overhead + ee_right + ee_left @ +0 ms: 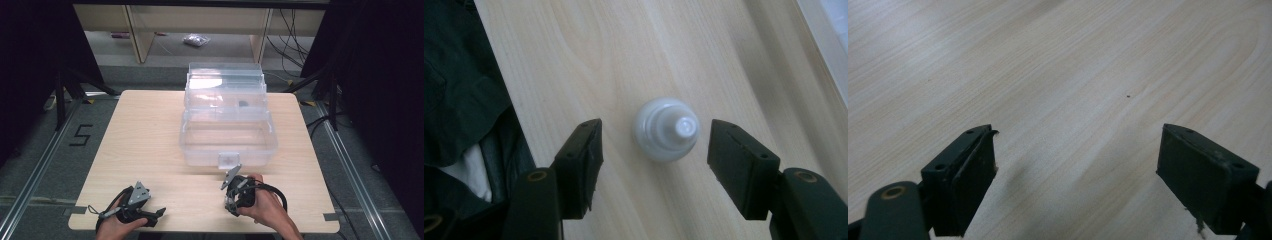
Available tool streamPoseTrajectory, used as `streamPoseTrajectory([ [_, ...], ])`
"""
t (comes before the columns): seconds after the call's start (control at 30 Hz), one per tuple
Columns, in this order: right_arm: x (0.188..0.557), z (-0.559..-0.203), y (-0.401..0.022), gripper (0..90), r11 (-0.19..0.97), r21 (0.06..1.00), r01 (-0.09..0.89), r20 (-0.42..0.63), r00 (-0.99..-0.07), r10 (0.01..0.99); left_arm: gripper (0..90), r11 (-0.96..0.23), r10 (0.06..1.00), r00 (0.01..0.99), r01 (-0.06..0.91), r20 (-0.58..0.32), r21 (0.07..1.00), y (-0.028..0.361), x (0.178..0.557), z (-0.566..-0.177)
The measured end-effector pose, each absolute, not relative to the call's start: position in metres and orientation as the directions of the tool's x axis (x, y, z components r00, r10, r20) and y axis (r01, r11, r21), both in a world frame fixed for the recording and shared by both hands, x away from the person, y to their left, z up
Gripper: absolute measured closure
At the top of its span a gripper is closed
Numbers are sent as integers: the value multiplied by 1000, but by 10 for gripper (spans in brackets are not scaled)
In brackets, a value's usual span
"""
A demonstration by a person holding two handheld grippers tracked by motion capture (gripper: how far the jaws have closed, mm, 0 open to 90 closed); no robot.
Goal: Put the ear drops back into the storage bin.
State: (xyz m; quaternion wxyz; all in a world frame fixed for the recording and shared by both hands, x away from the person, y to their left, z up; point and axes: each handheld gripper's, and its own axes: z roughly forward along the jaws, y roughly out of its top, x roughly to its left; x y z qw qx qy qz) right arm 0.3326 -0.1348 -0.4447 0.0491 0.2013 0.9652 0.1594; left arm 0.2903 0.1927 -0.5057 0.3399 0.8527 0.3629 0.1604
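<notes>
In the high view the worktop (150,150) fills the middle of the frame. A box (227,137) sits on it right of centre, its lid (225,82) standing open behind it toward the top of the frame. A latch tab (229,160) hangs on the box's near wall. Below the box, at lower centre right, is the right gripper (231,206); the left gripper (155,215) lies at the lower left, well apart from it. In the right gripper view a small bottle (667,129) stands on the worktop at frame centre, between the two jaws and touching neither. In the left gripper view bare worktop (1058,80) lies between the jaws.
</notes>
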Motion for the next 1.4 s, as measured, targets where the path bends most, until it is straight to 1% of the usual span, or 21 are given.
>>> streamPoseTrajectory([
  [0.03,334,-446,-134,406,874,327,359,-37,-919,391,151,-511,722,692,509,24,693,193,290,-505],
  [0.07,335,-446,-134,409,874,322,363,-29,-919,393,151,-551,703,710,499,50,669,196,291,-503],
  [0.2,337,-447,-132,427,873,319,369,-36,-916,400,151,-551,704,708,493,57,673,196,291,-503],
  [0.23,337,-447,-132,434,874,316,368,-33,-917,398,151,-512,724,688,503,35,696,193,290,-505],
  [0.27,339,-447,-132,436,878,313,363,-21,-921,389,151,-510,723,691,504,30,697,193,290,-505],
  [0.3,338,-447,-131,440,870,314,381,-28,-912,409,151,-554,701,711,496,54,669,196,291,-503],
  [0.47,339,-449,-130,463,874,312,373,-34,-915,403,151,-509,725,688,503,32,699,193,290,-505],
  [0.53,341,-449,-129,472,884,304,355,-30,-924,381,151,-509,724,689,502,32,699,193,290,-505],
  [0.6,341,-450,-128,481,884,311,349,-38,-925,378,151,-546,704,708,493,52,677,196,291,-503],
  [0.63,340,-450,-127,488,879,300,370,-33,-917,398,151,-543,706,706,494,50,679,195,291,-503],
  [0.7,341,-451,-126,511,887,299,351,-37,-925,379,151,-545,705,708,494,50,677,196,291,-503],
  [0.87,340,-451,-125,572,887,295,355,-46,-922,385,152,-533,713,699,502,43,681,195,290,-504],
  [0.93,341,-450,-124,597,895,271,354,-36,-926,377,152,-530,712,701,498,41,687,194,290,-504],
  [1.03,339,-450,-123,600,900,262,349,-49,-926,374,152,-556,699,713,492,57,670,196,291,-503],
  [1.07,338,-450,-122,601,899,256,355,-54,-924,379,152,-537,709,703,495,48,683,194,291,-504],
  [1.1,339,-450,-122,601,908,262,326,-56,-934,352,152,-519,719,694,500,38,693,193,290,-505],
  [1.17,337,-448,-123,602,901,259,349,-54,-926,374,153,-507,724,689,506,27,697,193,290,-505],
  [1.2,339,-448,-123,602,907,274,320,-62,-935,349,153,-506,727,686,509,26,696,193,290,-505],
  [1.3,338,-443,-125,602,897,263,355,-57,-922,382,154,-504,726,687,511,21,697,193,290,-506],
  [1.37,341,-440,-127,602,904,280,322,-64,-934,352,154,-552,701,712,495,51,671,196,291,-504],
  [1.4,340,-438,-128,602,898,279,339,-55,-928,368,154,-551,701,711,496,50,671,196,292,-504],
])
